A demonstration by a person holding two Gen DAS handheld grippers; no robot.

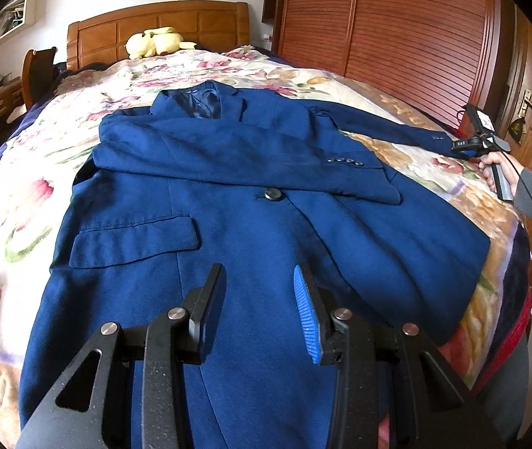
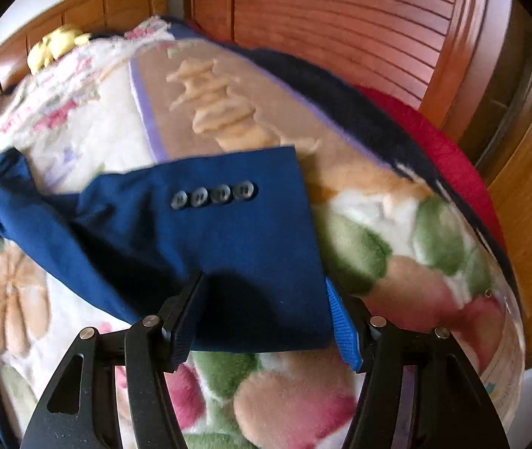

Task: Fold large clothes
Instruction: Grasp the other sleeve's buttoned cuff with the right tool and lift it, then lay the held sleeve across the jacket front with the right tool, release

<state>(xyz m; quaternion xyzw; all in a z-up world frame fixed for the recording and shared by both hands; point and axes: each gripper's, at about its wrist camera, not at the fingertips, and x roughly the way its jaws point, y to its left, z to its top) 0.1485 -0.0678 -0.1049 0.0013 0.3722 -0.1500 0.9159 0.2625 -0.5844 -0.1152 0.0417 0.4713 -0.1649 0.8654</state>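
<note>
The left wrist view shows the whole blue jacket (image 1: 228, 202) lying flat on the flowered blanket (image 1: 41, 157) of the bed, one sleeve folded across the chest and the other sleeve (image 1: 397, 131) stretched toward the right gripper (image 1: 470, 146). The right wrist view shows only this sleeve's cuff (image 2: 236, 232) with four buttons (image 2: 213, 194). The left gripper (image 1: 260, 307) hangs above the jacket's lower part, wide open and empty, while the right gripper (image 2: 266, 318) is also wide open, its jaws on both sides of the cuff end without closing on it.
</note>
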